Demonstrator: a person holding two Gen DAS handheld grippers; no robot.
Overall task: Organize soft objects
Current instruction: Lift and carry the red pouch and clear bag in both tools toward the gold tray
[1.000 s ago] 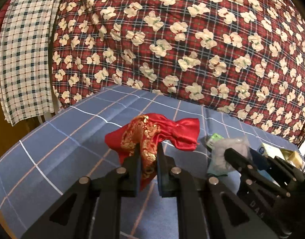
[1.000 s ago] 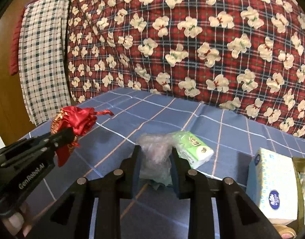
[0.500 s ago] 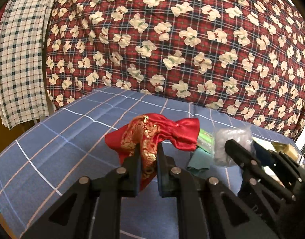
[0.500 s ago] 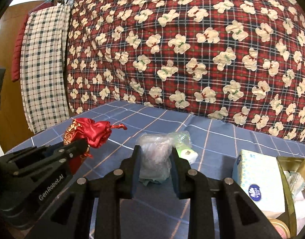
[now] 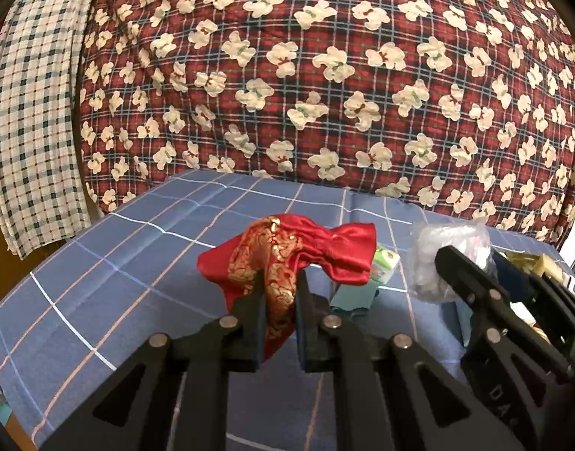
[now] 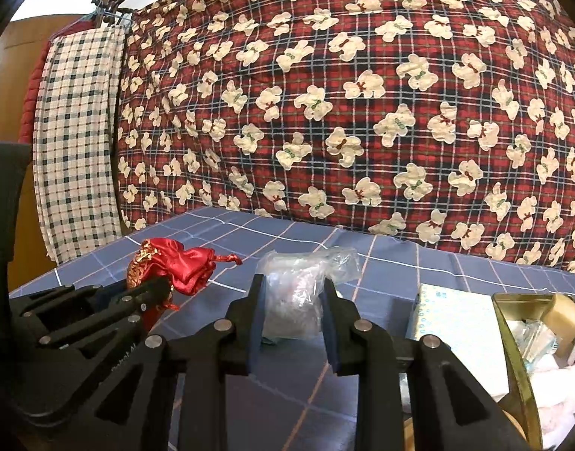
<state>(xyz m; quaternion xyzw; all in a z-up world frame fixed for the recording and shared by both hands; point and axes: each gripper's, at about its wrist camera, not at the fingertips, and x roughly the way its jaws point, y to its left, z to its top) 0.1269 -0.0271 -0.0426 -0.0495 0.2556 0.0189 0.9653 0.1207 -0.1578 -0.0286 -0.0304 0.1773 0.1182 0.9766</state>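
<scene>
- The left claw [image 5: 279, 293] is clenched on a red pouch with gold brocade [image 5: 287, 251]; the cloth is pinched between its 2 fingers and hangs below them, clear of the blue checked worktop [image 5: 118, 263].
- From the right wrist view, the same red pouch [image 6: 174, 267] sits at the tip of the left claw [image 6: 158, 287], with its red drawstring trailing out to the right.
- The right claw [image 6: 293, 300] is clenched on a crumpled clear plastic bag [image 6: 298, 285], which fills the gap between both pads and bulges above them.
- In the left wrist view, the right claw [image 5: 453, 263] comes in from the right with the clear plastic bag [image 5: 449, 251] at its tip, near the red pouch but apart from it.
- A green tissue pack [image 5: 385, 263] lies on the worktop just behind the pouch's right edge, and a teal cloth [image 5: 353, 297] lies in front of it.
- To the right of the right claw stands a white tissue box with a blue pattern [image 6: 456, 319], and just beside it a gold tin [image 6: 513, 338] holding several small items.
- Behind the worktop hangs a red plaid quilt printed with cream bears [image 6: 362, 112]; a white and dark checked cloth [image 6: 77, 131] hangs at its left.
</scene>
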